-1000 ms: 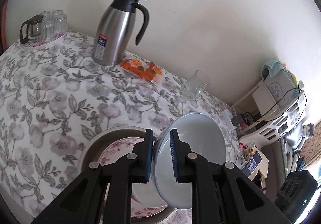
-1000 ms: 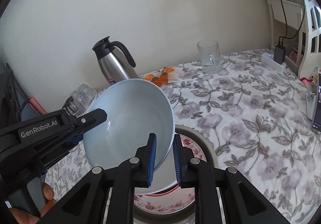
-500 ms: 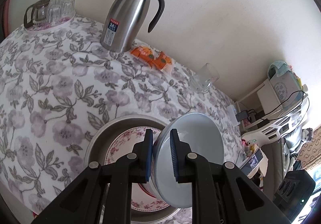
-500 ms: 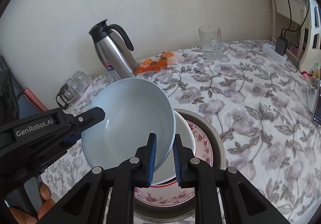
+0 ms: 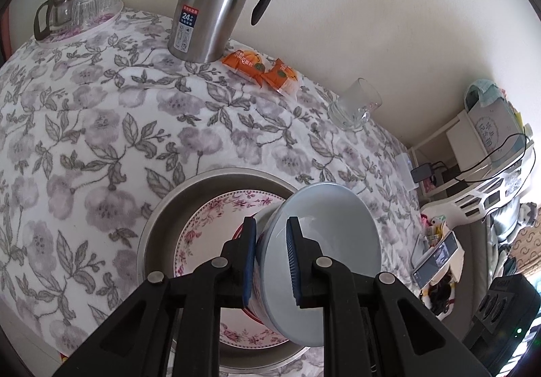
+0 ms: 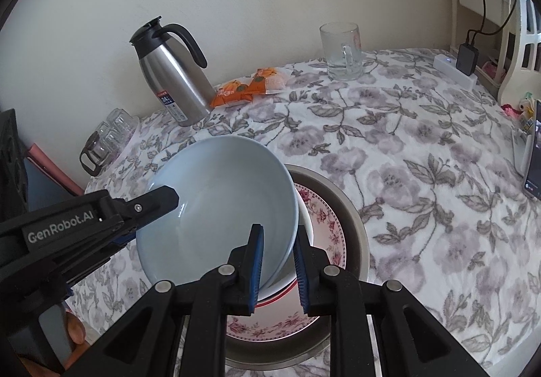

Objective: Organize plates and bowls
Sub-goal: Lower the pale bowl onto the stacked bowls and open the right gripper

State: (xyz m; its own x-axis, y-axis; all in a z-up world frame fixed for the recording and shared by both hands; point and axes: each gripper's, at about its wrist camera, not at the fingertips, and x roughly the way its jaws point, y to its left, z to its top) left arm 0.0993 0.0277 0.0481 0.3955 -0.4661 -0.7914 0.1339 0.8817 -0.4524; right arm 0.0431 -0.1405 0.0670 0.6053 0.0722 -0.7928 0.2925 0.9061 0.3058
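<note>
A pale blue bowl [image 5: 324, 258] [image 6: 219, 201] tilts over a stack in a round metal basin [image 5: 162, 225] [image 6: 351, 225]. The stack is a pink floral plate [image 5: 209, 228] [image 6: 324, 225] with a white red-rimmed bowl [image 6: 304, 225] on it. My left gripper [image 5: 270, 223] is shut on the blue bowl's left rim; its fingertip [image 6: 162, 197] shows in the right wrist view. My right gripper [image 6: 279, 230] straddles the near rim. Its jaws are opening, with the rim between them and a thin gap at the outer pad.
A steel jug [image 5: 209, 5] and orange snack packets [image 5: 260, 69] stand by the wall. A glass mug [image 5: 355, 106] is further right, and a tray of glasses [image 5: 81, 8] sits at the far left corner. A phone [image 6: 532, 157] and a power strip [image 6: 453, 69] lie near the right edge.
Both grippers and the blue bowl have sunk toward the stack in the basin. The right jaws stand slightly wider than before.
</note>
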